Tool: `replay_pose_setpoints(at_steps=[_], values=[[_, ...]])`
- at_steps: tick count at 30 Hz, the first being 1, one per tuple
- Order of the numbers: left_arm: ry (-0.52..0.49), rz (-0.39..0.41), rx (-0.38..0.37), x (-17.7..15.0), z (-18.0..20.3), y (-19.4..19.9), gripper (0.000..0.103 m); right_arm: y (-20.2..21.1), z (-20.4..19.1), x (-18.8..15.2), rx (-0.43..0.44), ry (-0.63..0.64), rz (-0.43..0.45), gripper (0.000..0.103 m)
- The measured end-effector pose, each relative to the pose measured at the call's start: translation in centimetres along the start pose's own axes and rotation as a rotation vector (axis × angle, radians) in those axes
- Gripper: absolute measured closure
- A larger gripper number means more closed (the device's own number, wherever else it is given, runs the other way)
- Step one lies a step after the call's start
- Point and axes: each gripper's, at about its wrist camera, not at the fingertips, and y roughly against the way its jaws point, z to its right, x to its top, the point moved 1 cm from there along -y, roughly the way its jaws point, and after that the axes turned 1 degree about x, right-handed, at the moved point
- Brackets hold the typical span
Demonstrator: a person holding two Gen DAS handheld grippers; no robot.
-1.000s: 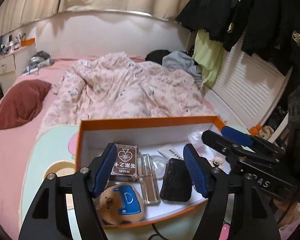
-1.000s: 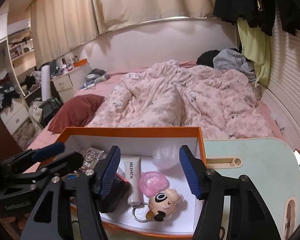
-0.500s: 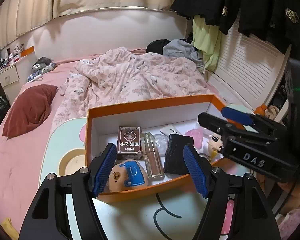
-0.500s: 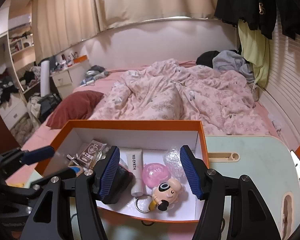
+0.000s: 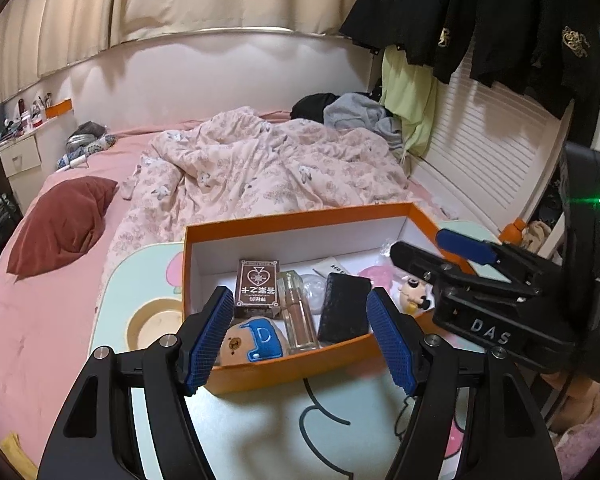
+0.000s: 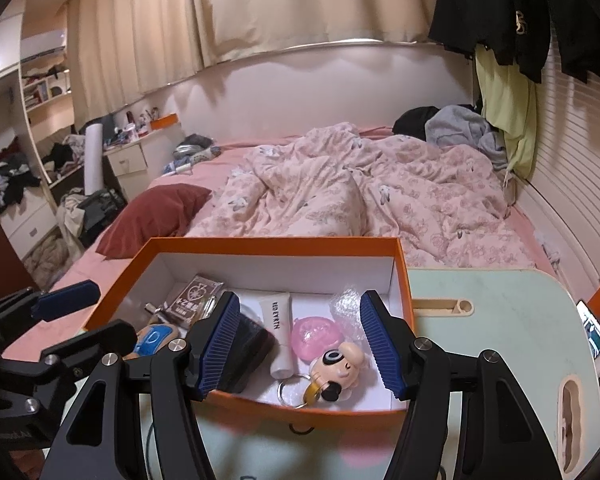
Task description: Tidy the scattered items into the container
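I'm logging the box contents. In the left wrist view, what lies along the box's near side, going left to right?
Bear plush → clear lip gloss tube → black case → pig keychain, all inside the orange box.

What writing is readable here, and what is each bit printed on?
"DAS": on the black body of the right tongs.
"RED EARTH": down the white tube in the orange box.
"D": on the blue patch of the bear plush.
Chinese characters on the brown card box: too small to read.
Gold emblems on the hanging black jackets: no legible words.
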Motion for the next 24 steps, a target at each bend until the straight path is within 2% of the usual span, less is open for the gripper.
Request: replay_pose_setpoints(at_steps=[4,9,13,16,19,22,24], values=[[-0.018,0.036,0.015,-0.3,0.5,1.9,0.033,1.3,-0.5,-0.3,0.015,0.008,0.008,0.041],[0.003,0.059,-0.013,-1.5,0.9,4.1,0.033,3.5,-0.7,-1.2,0.033,-0.026,0.018,0.041],[0.013,0.058,-0.001,-3.7,1.1,5.1,0.033,5.0,-0.7,-2.6,0.076,-0.036,-0.023,0.039],[0.074,0.037,0.010,-6.1,1.2,4.6,0.022,5.7,-0.5,-4.4,0.072,-0.040,-0.057,0.039],[0.151,-0.041,-0.006,-8.6,1.0,2.9,0.022,5.9,-0.4,-6.5,0.035,-0.036,-0.088,0.038],[0.124,-0.140,0.035,-10.2,1.5,0.9,0.022,5.1,-0.7,-8.6,-0.027,-0.012,-0.146,0.036],[0.123,-0.155,0.063,-10.8,1.6,0.4,0.022,4.5,-0.7,-9.5,-0.043,-0.008,-0.177,0.036]])
